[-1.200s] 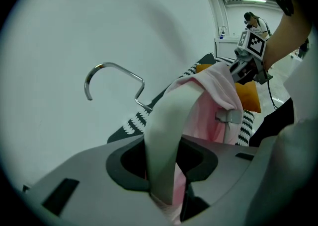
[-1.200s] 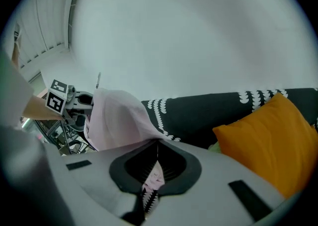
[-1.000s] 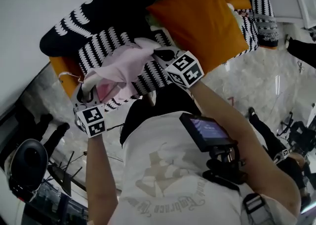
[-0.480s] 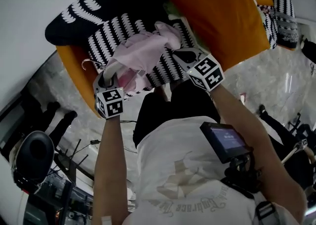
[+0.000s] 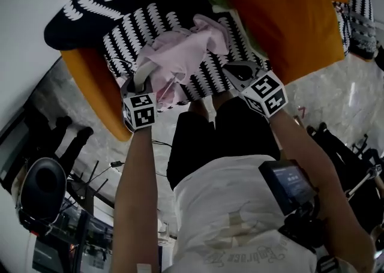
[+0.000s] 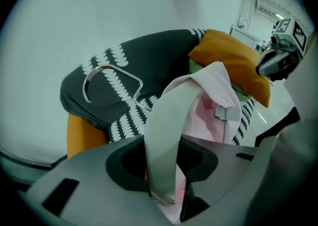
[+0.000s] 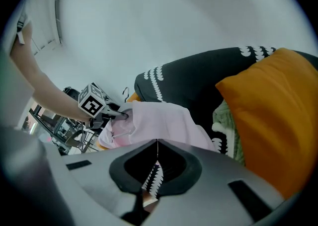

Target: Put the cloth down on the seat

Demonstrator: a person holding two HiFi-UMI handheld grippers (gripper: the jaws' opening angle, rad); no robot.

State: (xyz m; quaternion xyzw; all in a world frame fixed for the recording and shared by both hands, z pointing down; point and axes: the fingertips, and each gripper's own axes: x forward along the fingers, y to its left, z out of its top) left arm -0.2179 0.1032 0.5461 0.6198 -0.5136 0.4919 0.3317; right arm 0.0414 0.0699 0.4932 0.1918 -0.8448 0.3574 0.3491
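pink cloth (image 5: 180, 56) sits bunched on the black-and-white patterned seat (image 5: 144, 26), upper centre; left gripper (image 5: 141, 77) clamps its edge, right gripper (image 5: 234, 70) pinched closed, empty.

Seat (image 5: 144, 26) partly beneath orange cushion (image 5: 288, 20)

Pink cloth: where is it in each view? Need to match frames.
Head view: pink cloth upper centre, over the patterned seat.
Left gripper view: cloth centre-right.
Right gripper view: cloth centre-left.
Shared landmark: orange cushion.
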